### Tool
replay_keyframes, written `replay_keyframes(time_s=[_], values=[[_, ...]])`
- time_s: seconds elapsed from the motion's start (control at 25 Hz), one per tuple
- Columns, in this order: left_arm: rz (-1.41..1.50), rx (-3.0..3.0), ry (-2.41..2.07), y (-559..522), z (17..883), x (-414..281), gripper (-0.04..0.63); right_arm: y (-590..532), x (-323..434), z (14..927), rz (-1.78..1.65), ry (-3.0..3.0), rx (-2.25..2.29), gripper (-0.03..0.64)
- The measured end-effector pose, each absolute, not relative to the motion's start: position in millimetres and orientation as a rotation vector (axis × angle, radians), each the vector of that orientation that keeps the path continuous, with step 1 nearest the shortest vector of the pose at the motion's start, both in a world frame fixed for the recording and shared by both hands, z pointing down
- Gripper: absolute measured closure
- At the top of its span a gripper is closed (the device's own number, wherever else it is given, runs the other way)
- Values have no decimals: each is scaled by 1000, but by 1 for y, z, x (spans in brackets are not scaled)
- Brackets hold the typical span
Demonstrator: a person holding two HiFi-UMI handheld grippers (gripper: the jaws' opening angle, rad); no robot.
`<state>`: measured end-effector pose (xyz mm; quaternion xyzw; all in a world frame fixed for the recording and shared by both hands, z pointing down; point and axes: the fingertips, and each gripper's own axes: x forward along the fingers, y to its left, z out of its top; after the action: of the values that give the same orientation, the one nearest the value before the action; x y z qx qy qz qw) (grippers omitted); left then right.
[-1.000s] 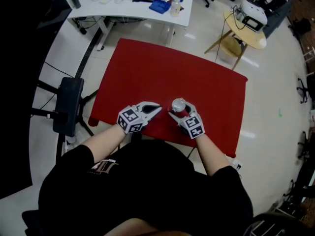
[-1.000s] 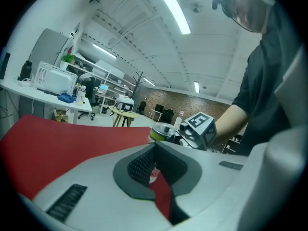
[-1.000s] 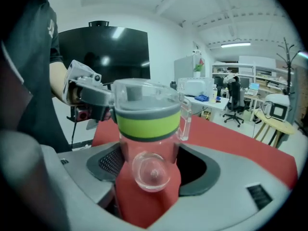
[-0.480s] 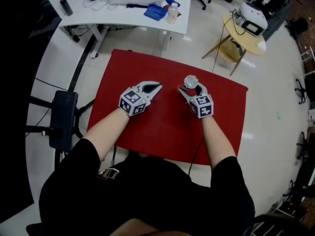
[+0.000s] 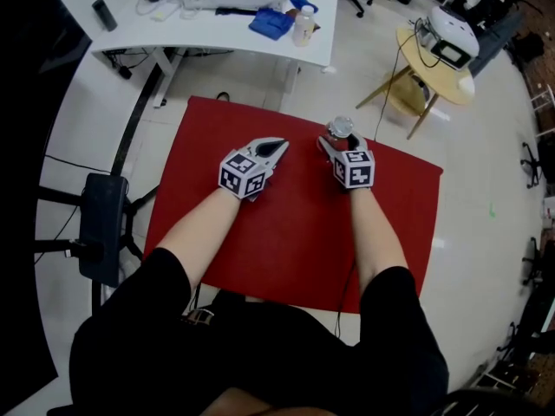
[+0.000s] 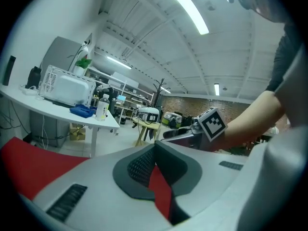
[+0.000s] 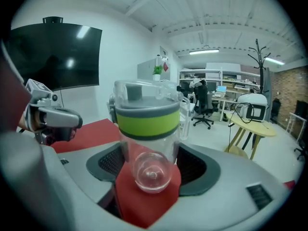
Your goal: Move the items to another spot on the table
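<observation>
A red table [image 5: 286,232] stands before a white desk [image 5: 217,26]. The right gripper [image 7: 150,165] pinches a bottle [image 7: 147,119], whose green band shows only in its own view. The left gripper [image 6: 155,153] has its fingers pressed together.

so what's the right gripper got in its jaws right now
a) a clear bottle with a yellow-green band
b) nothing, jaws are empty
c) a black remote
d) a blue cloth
A: in the right gripper view the right gripper has its jaws on either side of a clear bottle with a yellow-green band and a grey lid, held above the red table cover.
</observation>
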<state>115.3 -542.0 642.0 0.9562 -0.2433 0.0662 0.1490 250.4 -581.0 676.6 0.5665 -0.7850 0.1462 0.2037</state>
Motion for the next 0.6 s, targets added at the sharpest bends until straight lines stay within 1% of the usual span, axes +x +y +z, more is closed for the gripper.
replay_keyframes(time_s=[0.32,0.6], values=[[186,2727,-673,-542,664,137,603,-611,243,699,417,-2181,1594,273],[188,2700,-685,-546,675,138,603,-616,242,702,415,-2217,1626,268]])
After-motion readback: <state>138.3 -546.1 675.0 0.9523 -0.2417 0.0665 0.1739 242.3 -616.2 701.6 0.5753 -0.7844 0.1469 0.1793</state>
